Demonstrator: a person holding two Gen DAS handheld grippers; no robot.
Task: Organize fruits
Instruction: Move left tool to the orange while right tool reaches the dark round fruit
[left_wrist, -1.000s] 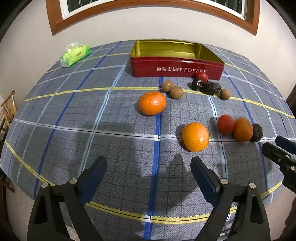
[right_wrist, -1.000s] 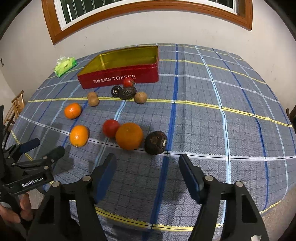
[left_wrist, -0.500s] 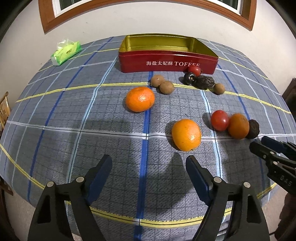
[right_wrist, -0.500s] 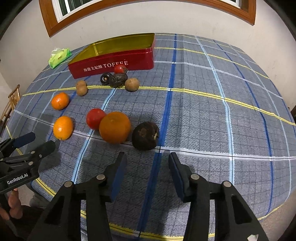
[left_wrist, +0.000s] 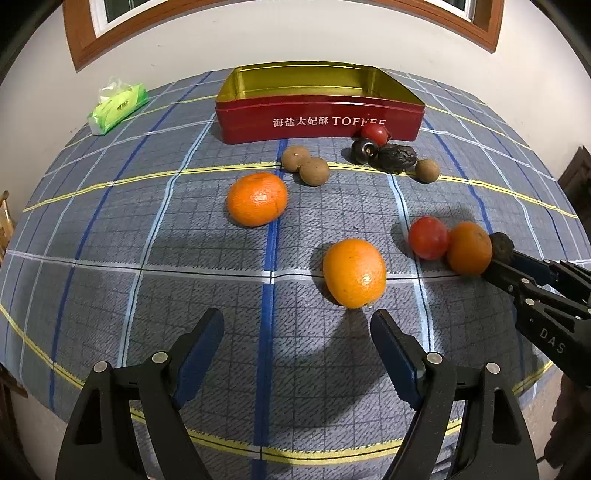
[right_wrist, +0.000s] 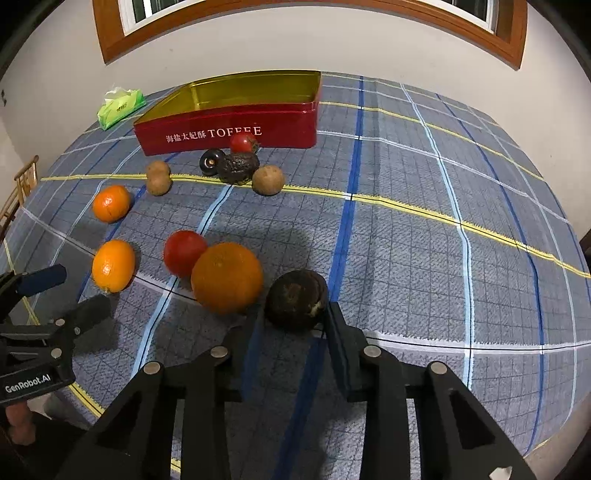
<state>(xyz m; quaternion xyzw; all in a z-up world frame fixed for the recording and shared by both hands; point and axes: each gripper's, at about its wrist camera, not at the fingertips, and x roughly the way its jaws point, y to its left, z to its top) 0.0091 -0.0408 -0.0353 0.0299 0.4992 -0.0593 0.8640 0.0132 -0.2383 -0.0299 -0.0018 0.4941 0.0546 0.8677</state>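
- Our right claw (right_wrist: 293, 321) has just been closing around the dark round fruit (right_wrist: 296, 299) on the desk (right_wrist: 424, 240), beside the big orange (right_wrist: 226, 277); its pads look to touch it.
- It seems light, firm and rough-skinned; we would grip across its middle, gently.
- Our left claw (left_wrist: 297, 334) stands wide, empty, near another orange (left_wrist: 354, 272).

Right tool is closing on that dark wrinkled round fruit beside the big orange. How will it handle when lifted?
The dark fruit is round, so it may roll if the grip slips. Its shrivelled, cracked skin suggests it could be soft or brittle; squeeze gently. The right tool, whose jaws have just been closing around it, sits close to the big orange, which may get nudged.
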